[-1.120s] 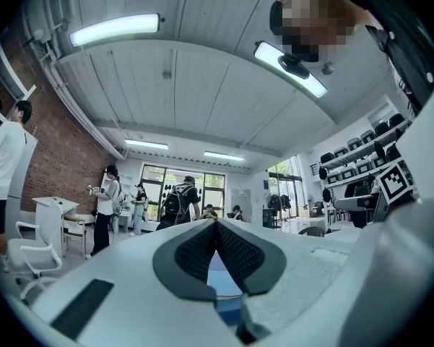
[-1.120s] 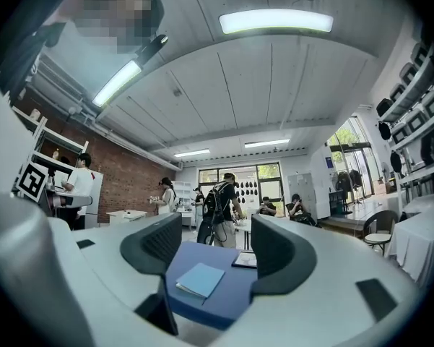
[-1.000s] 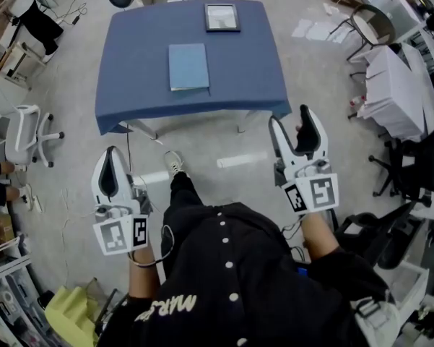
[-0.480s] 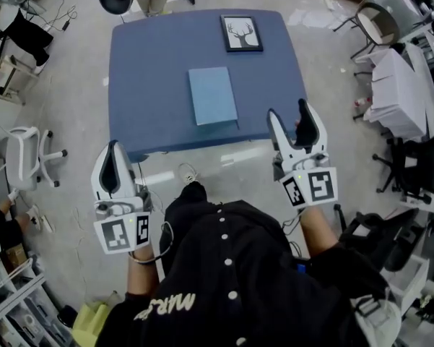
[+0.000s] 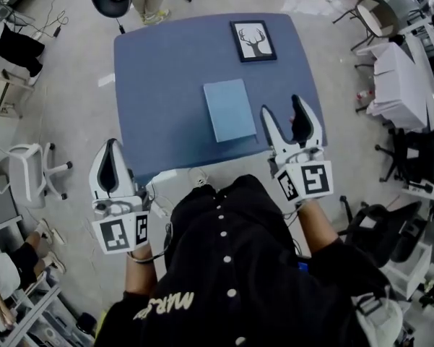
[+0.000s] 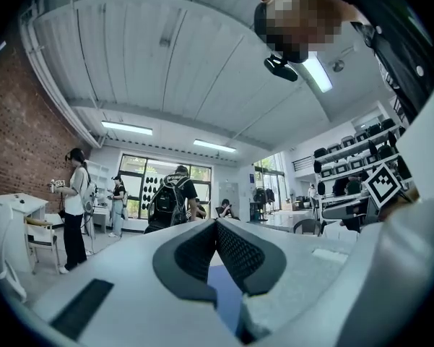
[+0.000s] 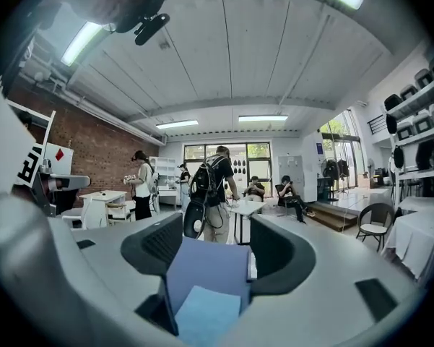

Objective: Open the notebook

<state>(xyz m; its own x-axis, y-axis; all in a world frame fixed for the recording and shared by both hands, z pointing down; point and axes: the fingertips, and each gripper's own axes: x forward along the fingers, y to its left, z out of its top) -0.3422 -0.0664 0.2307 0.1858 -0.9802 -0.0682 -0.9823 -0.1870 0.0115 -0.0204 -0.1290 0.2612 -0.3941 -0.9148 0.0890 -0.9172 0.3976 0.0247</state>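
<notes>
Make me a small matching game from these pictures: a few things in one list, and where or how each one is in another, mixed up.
Things
1. notebook
2. framed deer picture
3. left gripper
4. right gripper

Place or state
A. jaws apart, over the near right part of the table
B. closed, lying flat near the table's middle
C. jaws together, nothing between them, off the table's near left corner
D. at the table's far side

Pairs: 1-B, 2-D, 3-C, 4-A
</notes>
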